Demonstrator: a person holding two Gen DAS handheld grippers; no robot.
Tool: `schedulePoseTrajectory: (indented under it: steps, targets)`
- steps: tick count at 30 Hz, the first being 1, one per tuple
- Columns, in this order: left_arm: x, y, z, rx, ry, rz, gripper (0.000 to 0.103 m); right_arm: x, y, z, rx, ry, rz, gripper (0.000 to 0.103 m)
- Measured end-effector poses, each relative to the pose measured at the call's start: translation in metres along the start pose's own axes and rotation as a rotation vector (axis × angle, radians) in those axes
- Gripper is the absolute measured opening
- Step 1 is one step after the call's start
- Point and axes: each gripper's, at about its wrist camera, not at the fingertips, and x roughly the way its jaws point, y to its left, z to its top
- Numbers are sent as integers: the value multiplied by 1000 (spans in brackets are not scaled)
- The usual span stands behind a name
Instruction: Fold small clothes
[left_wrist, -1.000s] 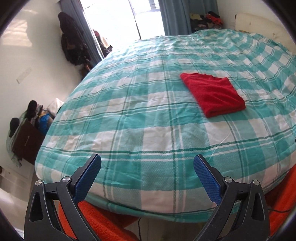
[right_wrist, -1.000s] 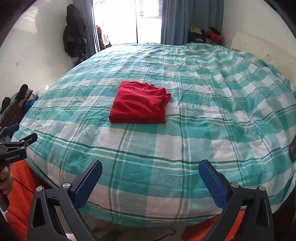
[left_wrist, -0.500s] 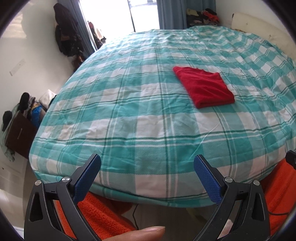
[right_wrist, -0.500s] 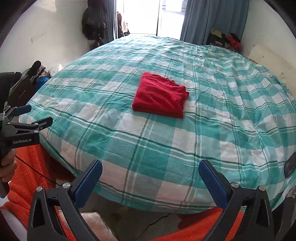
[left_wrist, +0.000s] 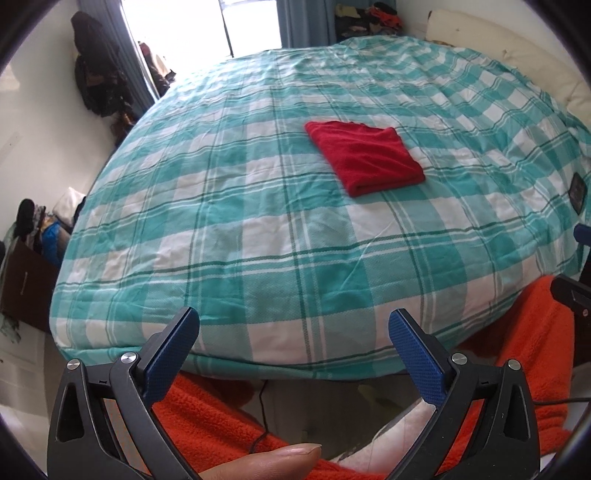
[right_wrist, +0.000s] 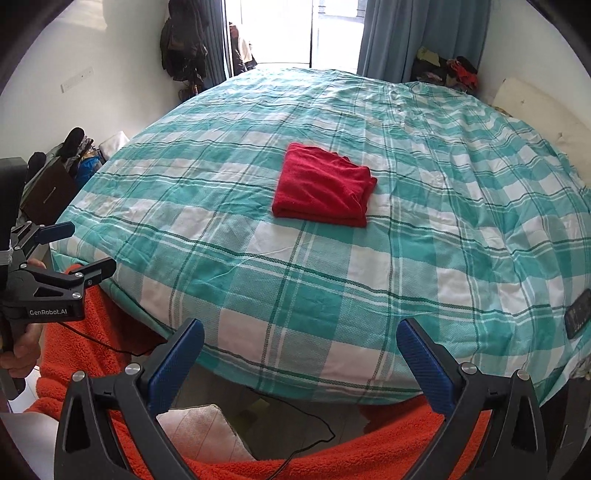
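Folded red garment (left_wrist: 365, 158) lies on the bed (left_wrist: 258, 240), well beyond both empty, wide-open claws (left_wrist: 293, 334) (right_wrist: 301, 345).

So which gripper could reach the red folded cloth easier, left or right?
Probably the right gripper: the red folded cloth lies almost straight ahead of it. From the left gripper the cloth sits off toward the right. Both are open and back past the bed edge.

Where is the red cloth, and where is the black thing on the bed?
red cloth (right_wrist: 323, 194), right wrist view, middle of its folded top.
black thing (right_wrist: 577, 314), right wrist view, its flat face near the bed's right edge.
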Motion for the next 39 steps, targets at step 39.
schedulePoseTrajectory:
  steps: [39]
  targets:
    - [-23, -16, 12, 34, -72, -23, 101, -16, -3, -7, 12, 6, -60, 103]
